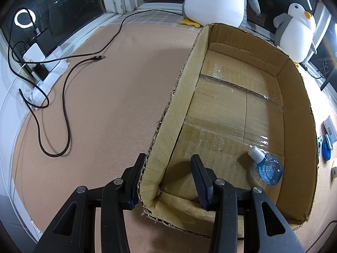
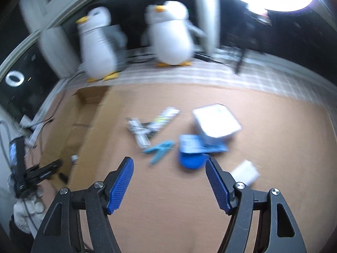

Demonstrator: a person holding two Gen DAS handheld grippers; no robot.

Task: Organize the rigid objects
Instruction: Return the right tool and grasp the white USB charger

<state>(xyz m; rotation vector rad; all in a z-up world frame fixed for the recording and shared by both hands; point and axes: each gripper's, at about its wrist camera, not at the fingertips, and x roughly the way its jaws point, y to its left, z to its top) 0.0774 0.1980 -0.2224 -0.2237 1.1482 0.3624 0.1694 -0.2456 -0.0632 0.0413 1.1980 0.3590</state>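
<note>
The open brown cardboard box [image 1: 242, 109] sits on the tan table [image 1: 109, 97], one clear blue bottle with a white cap [image 1: 267, 166] already inside. The left claw [image 1: 166, 181] straddles the box's near corner wall, seemingly bracing it. The right claw [image 2: 169, 181] hangs wide and empty over the scattered blue clip [image 2: 160, 149] and white case [image 2: 217, 124], likely picking next.

Right gripper [image 2: 169, 181] fingers apart, nothing between them, above desk [image 2: 273, 143]. Blurred: blue clip [image 2: 160, 149], white box [image 2: 217, 123], two penguin plushies.
</note>
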